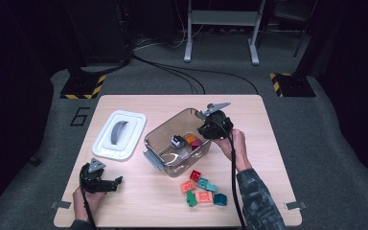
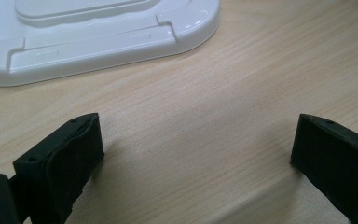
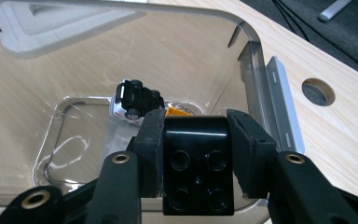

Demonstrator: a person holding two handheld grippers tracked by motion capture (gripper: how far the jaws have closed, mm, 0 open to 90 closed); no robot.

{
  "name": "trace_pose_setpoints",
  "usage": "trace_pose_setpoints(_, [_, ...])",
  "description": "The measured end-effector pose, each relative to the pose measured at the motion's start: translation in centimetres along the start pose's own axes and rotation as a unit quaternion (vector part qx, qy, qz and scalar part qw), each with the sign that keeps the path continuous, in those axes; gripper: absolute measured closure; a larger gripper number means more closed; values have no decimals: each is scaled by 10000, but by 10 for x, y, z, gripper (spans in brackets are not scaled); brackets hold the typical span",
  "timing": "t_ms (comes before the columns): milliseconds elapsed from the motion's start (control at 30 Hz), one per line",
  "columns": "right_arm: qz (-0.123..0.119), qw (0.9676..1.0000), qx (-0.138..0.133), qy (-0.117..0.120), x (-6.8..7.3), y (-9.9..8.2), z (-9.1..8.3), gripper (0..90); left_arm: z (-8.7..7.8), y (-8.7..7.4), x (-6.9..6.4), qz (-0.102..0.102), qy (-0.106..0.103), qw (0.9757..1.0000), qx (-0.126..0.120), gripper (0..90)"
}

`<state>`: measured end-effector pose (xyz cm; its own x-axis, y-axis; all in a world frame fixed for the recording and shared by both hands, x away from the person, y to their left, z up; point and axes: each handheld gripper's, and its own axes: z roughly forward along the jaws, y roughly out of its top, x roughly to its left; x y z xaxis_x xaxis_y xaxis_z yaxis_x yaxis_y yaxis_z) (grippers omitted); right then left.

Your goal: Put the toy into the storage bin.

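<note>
A black building block (image 3: 197,168) sits clamped between the two jaws of the right gripper (image 3: 196,158), its underside with four round sockets turned toward the right gripper view's camera. The block hangs over the open top of a clear plastic bin (image 1: 159,132), just inside the bin's far right corner as the high view shows it, where the right gripper (image 1: 210,125) leans in over the rim.

Down on the bin's floor lie a small black-and-white toy car (image 3: 135,99), an orange block (image 1: 190,139) touching it, and a dark red block (image 1: 196,143) just beside the orange one. The bin stands at a slant near the middle of the desk (image 1: 258,143).

Just in front of the bin, on the person's side, a loose cluster of blocks lies on the desk: a red one (image 1: 195,176), a salmon one (image 1: 188,186), a teal one (image 1: 206,184), a green one (image 1: 191,199), a second salmon one (image 1: 203,197) and a dark teal one (image 1: 220,199).

To the left of the bin rests its white lid (image 1: 120,134) with a grey handle, flat on the desk. Farther from the bin, near the desk's front left corner, the left gripper (image 1: 106,184) rests low on the desk, jaws spread wide with nothing but bare wood between them and the lid's corner (image 2: 186,28) just ahead.
</note>
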<state>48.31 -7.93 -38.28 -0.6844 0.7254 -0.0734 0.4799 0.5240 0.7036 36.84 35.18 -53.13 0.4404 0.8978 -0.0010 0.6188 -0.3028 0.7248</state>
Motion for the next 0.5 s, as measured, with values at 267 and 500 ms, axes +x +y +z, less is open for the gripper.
trace_pose_setpoints(267, [-33, 10000, 19, -14, 1, -1, 3, 586, 0, 0, 0, -1, 8, 10000, -3, 22])
trace_pose_setpoints(500, [-155, 9997, 159, -44, 3, -2, 8, 575, 0, 0, 0, -1, 1, 10000, -3, 22])
